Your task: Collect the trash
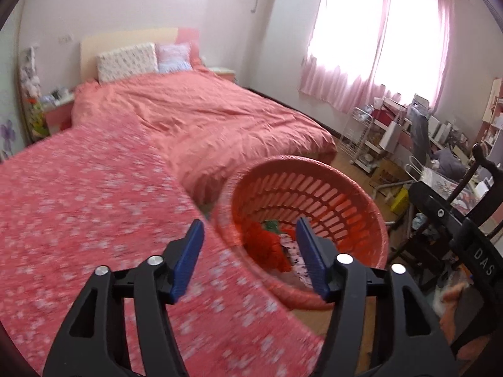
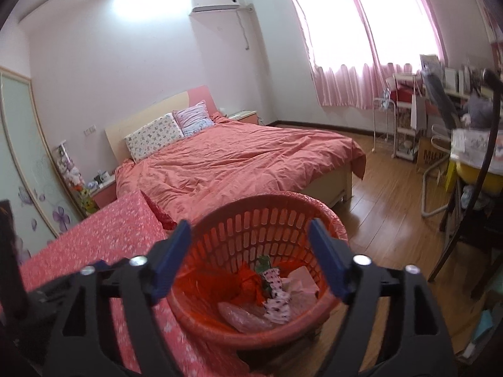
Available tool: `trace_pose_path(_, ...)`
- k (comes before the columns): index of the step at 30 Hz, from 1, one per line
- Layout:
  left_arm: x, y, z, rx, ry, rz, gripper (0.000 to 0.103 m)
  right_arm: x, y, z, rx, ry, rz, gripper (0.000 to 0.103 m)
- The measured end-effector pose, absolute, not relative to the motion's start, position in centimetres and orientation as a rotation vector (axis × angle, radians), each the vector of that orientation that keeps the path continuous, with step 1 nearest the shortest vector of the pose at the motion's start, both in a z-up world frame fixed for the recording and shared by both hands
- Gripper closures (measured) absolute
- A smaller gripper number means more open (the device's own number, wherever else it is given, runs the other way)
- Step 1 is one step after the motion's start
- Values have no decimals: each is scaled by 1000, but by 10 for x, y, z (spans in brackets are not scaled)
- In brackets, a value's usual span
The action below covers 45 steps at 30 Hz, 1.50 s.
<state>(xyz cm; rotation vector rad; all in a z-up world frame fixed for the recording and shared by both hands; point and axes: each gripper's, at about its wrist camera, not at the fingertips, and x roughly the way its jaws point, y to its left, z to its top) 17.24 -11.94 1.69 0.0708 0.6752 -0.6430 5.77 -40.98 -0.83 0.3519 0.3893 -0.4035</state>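
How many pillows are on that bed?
2. A white floral pillow leans against the headboard; a pink-and-blue striped pillow sits beside it, nearer the window. More may lie under the duvet.

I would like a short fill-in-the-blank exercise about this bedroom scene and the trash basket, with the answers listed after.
1. The slotted basket beside the flowered cloth is ____ in colour.
2. Both the left tongs and the right tongs stand ____, holding nothing.
3. The crumpled trash lies ____ the basket.
4. The window curtains are ____.

Answers: red; open; inside; pink
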Motion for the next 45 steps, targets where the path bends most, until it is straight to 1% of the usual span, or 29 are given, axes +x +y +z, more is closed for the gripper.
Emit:
trace_pose_path(2,157,-97,22,69,638,-608,32,48,-397,-6,316,388,-399,7)
trace_pose_path(3,154,-92,23,68,630,-592,31,41,-391,-4,295,386,-401,5)
trace_pose_path(5,139,-71,26,59,609,-549,22,31,-376,-2,254,388,-411,4)
trace_pose_path(8,119,-44,26,52,586,-475,14,14,-356,1,195,397,-433,4)
trace_pose_path(10,107,-27,26,38,578,-435,11,2,-344,4,165,394,-448,4)
trace_pose_path(13,90,-5,26,34,564,-357,10,-20,-328,5,134,370,-453,4)
trace_pose_path(15,81,6,28,26,556,-308,6,-33,-317,6,136,362,-456,4)
trace_pose_path(21,46,37,26,-7,529,-158,2,-62,-293,4,127,350,-445,4)
trace_pose_path(29,14,54,24,-21,490,-95,2,-79,-267,3,104,388,-441,4)
trace_pose_path(45,0,63,17,-44,510,-54,2,-82,-258,-9,92,451,-427,4)
